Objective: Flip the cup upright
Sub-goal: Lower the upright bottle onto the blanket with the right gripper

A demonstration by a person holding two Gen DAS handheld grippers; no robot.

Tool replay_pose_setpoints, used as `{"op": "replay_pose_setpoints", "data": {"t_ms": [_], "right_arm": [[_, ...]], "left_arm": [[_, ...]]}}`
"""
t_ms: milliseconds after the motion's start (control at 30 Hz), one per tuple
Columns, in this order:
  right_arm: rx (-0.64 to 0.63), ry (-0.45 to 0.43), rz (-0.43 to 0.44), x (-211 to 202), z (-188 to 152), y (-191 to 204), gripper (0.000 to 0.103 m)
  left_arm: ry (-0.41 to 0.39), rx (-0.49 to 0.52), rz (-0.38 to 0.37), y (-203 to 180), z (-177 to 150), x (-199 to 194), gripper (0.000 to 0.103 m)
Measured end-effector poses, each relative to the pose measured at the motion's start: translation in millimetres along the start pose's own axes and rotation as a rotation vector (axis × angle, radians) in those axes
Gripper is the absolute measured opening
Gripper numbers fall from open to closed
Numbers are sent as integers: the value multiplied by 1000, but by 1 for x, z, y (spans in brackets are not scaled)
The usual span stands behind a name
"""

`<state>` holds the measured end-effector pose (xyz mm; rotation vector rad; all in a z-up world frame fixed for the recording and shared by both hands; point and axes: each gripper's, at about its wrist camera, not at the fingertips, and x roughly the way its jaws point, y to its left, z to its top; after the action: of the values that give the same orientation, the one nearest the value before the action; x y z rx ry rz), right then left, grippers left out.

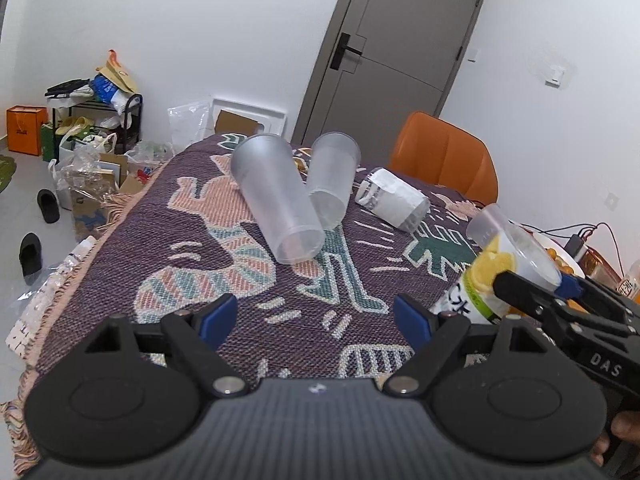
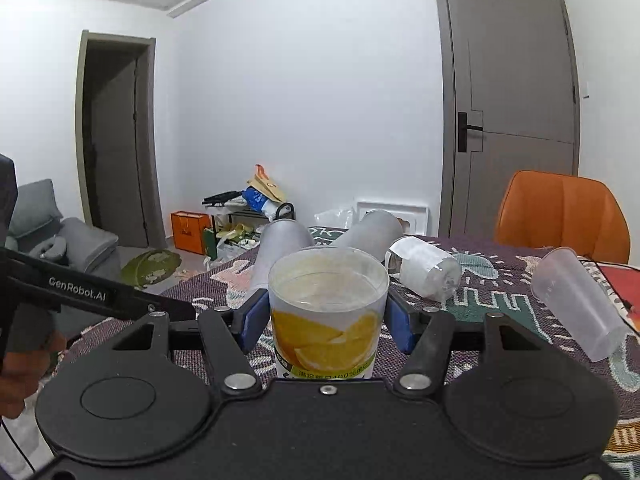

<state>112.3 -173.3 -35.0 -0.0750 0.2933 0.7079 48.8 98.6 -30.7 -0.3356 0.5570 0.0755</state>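
My right gripper is shut on a clear cup with a lemon print; what shows on top looks like its flat base, so it seems upside down. The same cup shows at the right of the left wrist view, held by the right gripper. My left gripper is open and empty above the patterned tablecloth. Two frosted cups lie on their sides ahead of it. A white-labelled cup and a small clear cup also lie tipped.
An orange chair stands at the table's far side. A plate of orange snacks and cables lie at the right. Bags, boxes and slippers clutter the floor at the left. A grey door is behind.
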Motion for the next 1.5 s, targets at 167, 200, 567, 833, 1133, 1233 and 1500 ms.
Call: {"op": "replay_pose_setpoints", "data": {"t_ms": [167,200,567,833,1133,1233,1500], "right_arm": [[-24,50,-2,-2,-2,7,59],[-24,61,2,-1,-3,8,59],[25,104,8,-1,-7,4,71],[48,54,18,-16,-6,-6,91],[85,-7,9,-39,-3,-23,103],[116,-4,10,-44,-4,-33,103],[175,-10,-1,-63,-5,-56,103]], "left_arm": [[-4,-9,-5,2,-2,-3,84],[-4,-9,-7,2,-2,-3,84],[-2,-19,-31,3,-7,-5,86],[-3,13,-31,-15,-4,-3,87],[-7,59,-26,-33,-3,-15,90],[-17,70,-15,-37,-4,-20,92],[-44,122,3,-51,-7,-37,97]]}}
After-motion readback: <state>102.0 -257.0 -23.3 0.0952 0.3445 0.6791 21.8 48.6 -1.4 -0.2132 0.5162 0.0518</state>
